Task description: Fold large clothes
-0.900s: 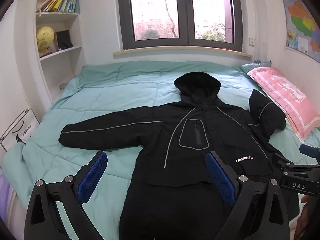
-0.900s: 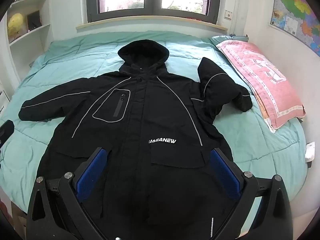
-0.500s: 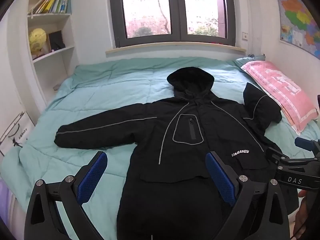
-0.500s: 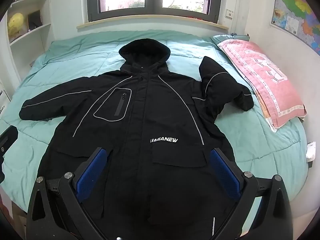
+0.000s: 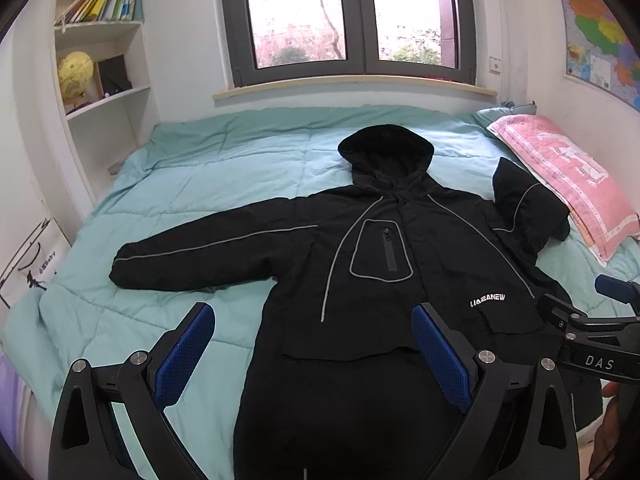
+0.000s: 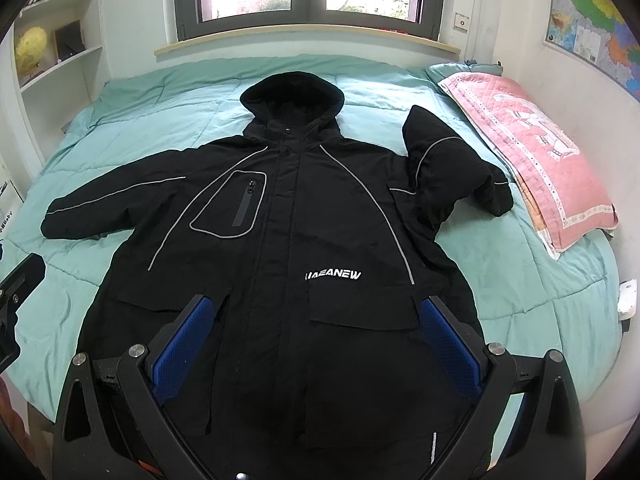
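Jacket [image 6: 288, 240]: black hooded coat, the largest thing on the bed, lying face up and spread flat across the middle of the bed, hem toward the cameras.
Bed [image 5: 224, 184]: covered by a teal quilt; it carries the jacket and reaches back to the wall under the window.
Window [image 5: 352, 16]: dark-framed, on the far wall beyond the jacket's hood.
Bookshelf [image 5: 108, 92]: white, beside the bed on the side of the jacket's stretched-out sleeve; it holds books and a yellow globe [image 5: 74, 74].
Pillow [image 6: 532, 160]: pink, along the bed edge just beyond the jacket's bent sleeve.
Wall map [image 6: 596, 20]: coloured, on the wall above the pillow.
Straight sleeve [image 5: 208, 256]: extends flat from the jacket's shoulder toward the bookshelf side.
Bent sleeve [image 6: 452, 172]: folded up and bunched beside the jacket's other shoulder, its cuff near the pillow.
Hood [image 6: 292, 96]: lies flat at the jacket's top, pointing to the window.
Left gripper [image 5: 312, 356]: released, blue pads spread wide, held above the jacket's lower part, holding nothing.
Right gripper [image 6: 316, 348]: released, pads spread wide above the jacket's hem, holding nothing.
Chest pocket [image 6: 236, 208]: grey-outlined, zipped, on the jacket's front.
Logo [image 6: 332, 276]: white lettering on the jacket's front, above a flap pocket.
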The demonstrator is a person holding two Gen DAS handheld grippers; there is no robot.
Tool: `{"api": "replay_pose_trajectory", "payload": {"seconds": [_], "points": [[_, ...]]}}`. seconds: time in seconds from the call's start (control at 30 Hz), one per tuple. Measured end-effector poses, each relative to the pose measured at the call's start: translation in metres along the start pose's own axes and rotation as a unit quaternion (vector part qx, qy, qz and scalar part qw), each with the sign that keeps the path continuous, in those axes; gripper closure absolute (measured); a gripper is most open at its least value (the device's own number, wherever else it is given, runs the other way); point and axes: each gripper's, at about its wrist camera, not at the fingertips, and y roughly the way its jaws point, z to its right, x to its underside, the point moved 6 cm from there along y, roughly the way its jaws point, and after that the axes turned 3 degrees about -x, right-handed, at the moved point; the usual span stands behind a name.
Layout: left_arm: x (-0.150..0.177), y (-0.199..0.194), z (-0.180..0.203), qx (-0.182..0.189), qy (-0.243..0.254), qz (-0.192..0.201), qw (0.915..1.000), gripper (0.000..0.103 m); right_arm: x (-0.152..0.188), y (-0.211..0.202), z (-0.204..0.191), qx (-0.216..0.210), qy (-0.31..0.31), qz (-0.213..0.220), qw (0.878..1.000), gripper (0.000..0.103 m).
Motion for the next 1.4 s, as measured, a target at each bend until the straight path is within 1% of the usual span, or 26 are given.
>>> {"api": "replay_pose_trajectory", "payload": {"seconds": [0.07, 0.13, 0.23, 0.27, 0.3, 0.37, 0.4, 0.43, 0.5, 0.57, 0.63, 0.77, 0.87, 0.97, 1.0, 1.07, 1.13, 1.17, 1.2, 1.27, 1.3, 1.37, 1.4], "points": [[-0.002, 0.001, 0.003, 0.002, 0.001, 0.002, 1.0000, 0.004, -0.001, -0.001, 0.002, 0.011, -0.008, 0.012, 1.000, 0.000], [-0.003, 0.002, 0.008, 0.007, 0.001, 0.004, 1.0000, 0.004, -0.002, -0.002, 0.005, 0.010, -0.002, 0.014, 1.000, 0.000], [-0.008, 0.005, 0.020, 0.032, 0.000, 0.000, 0.9995, 0.004, -0.004, -0.003, 0.013, 0.005, 0.007, 0.015, 1.000, 0.000], [-0.011, 0.007, 0.028, 0.044, 0.003, 0.001, 0.9990, 0.004, -0.004, -0.002, 0.018, 0.007, 0.008, 0.017, 1.000, 0.000], [-0.014, 0.010, 0.035, 0.046, 0.008, 0.000, 0.9989, 0.004, -0.005, -0.001, 0.023, 0.007, 0.010, 0.018, 1.000, 0.000], [-0.020, 0.020, 0.051, 0.034, 0.020, -0.001, 0.9992, 0.004, -0.007, 0.001, 0.036, 0.012, 0.012, 0.026, 1.000, 0.000], [-0.025, 0.025, 0.062, 0.034, 0.025, -0.001, 0.9991, 0.004, -0.008, 0.003, 0.044, 0.017, 0.013, 0.029, 0.999, 0.000], [-0.028, 0.030, 0.072, 0.038, 0.028, -0.004, 0.9988, 0.004, -0.009, 0.005, 0.053, 0.021, 0.016, 0.029, 0.999, 0.000], [-0.038, 0.041, 0.101, 0.063, 0.040, -0.012, 0.9972, 0.004, -0.015, 0.008, 0.073, 0.016, 0.038, 0.058, 0.998, 0.000], [-0.048, 0.051, 0.133, 0.089, 0.052, -0.016, 0.9946, 0.004, -0.019, 0.016, 0.106, 0.015, 0.060, 0.064, 0.996, 0.000], [-0.060, 0.063, 0.166, 0.115, 0.061, -0.019, 0.9913, 0.004, -0.023, 0.023, 0.138, 0.021, 0.077, 0.060, 0.995, 0.000], [-0.081, 0.096, 0.225, 0.158, 0.052, -0.022, 0.9858, 0.004, -0.034, 0.035, 0.199, 0.045, 0.094, 0.050, 0.993, 0.004], [-0.093, 0.125, 0.262, 0.180, 0.037, -0.016, 0.9829, 0.004, -0.048, 0.044, 0.246, 0.057, 0.107, 0.057, 0.991, 0.008], [-0.095, 0.156, 0.290, 0.183, 0.031, -0.015, 0.9825, 0.004, -0.061, 0.060, 0.293, 0.056, 0.133, 0.068, 0.987, 0.008], [-0.093, 0.173, 0.301, 0.180, 0.029, -0.021, 0.9830, 0.004, -0.063, 0.070, 0.307, 0.055, 0.142, 0.062, 0.986, 0.009], [-0.085, 0.202, 0.314, 0.167, 0.030, -0.037, 0.9848, 0.004, -0.065, 0.090, 0.330, 0.025, 0.165, 0.050, 0.985, 0.012], [-0.072, 0.231, 0.324, 0.152, 0.041, -0.063, 0.9855, 0.004, -0.069, 0.109, 0.361, 0.002, 0.200, 0.042, 0.979, 0.012], [-0.066, 0.241, 0.328, 0.145, 0.048, -0.076, 0.9853, 0.004, -0.071, 0.120, 0.377, 0.005, 0.216, 0.037, 0.976, 0.012], [-0.056, 0.257, 0.333, 0.137, 0.058, -0.096, 0.9841, 0.004, -0.070, 0.129, 0.384, 0.009, 0.221, 0.032, 0.975, 0.012], [-0.043, 0.275, 0.337, 0.134, 0.062, -0.121, 0.9817, 0.004, -0.077, 0.145, 0.403, 0.025, 0.218, 0.037, 0.975, 0.012], [-0.037, 0.281, 0.340, 0.139, 0.064, -0.132, 0.9794, 0.004, -0.081, 0.155, 0.412, 0.023, 0.220, 0.037, 0.975, 0.012], [-0.022, 0.295, 0.349, 0.153, 0.074, -0.161, 0.9722, 0.004, -0.086, 0.184, 0.427, 0.008, 0.238, 0.024, 0.971, 0.013], [-0.010, 0.306, 0.353, 0.154, 0.078, -0.184, 0.9678, 0.004, -0.087, 0.193, 0.431, 0.004, 0.243, 0.019, 0.970, 0.013]]}}
